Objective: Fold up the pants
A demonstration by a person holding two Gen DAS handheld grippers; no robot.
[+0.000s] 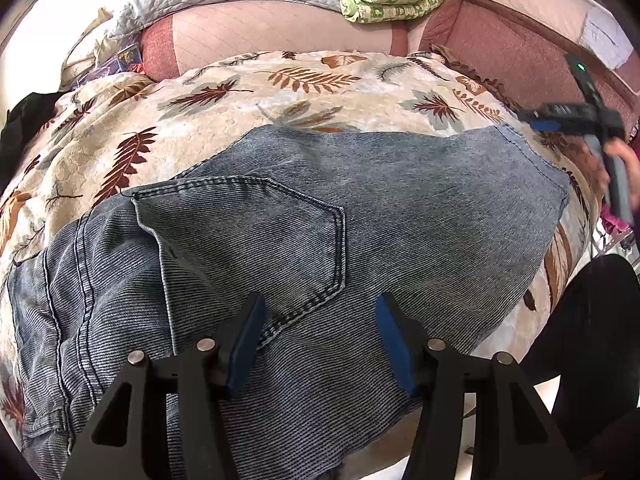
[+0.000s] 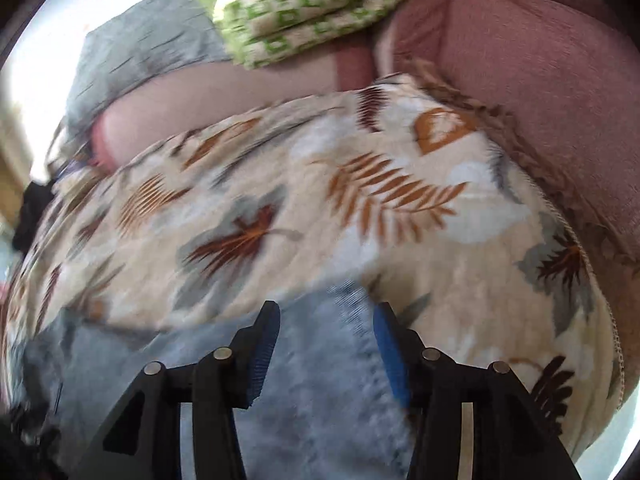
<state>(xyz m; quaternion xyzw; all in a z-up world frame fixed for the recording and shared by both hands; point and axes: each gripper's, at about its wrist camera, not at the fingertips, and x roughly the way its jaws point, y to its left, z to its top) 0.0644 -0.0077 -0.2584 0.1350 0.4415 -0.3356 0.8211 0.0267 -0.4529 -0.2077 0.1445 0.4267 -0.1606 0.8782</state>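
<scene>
The pants (image 1: 300,216), of faded blue denim, lie folded on a leaf-print blanket (image 1: 224,92) on the bed, with a stitched back pocket (image 1: 248,240) turned up. The left gripper (image 1: 320,320) hangs over them, its jaws open with nothing between. Only the left wrist view shows the pocket, and the right gripper (image 1: 560,120) at the far leg end, held by a hand (image 1: 618,160). The right wrist view is blurred; there the right gripper (image 2: 326,332) has its jaws open above the denim edge. A green checked cloth (image 2: 304,12) lies behind.
</scene>
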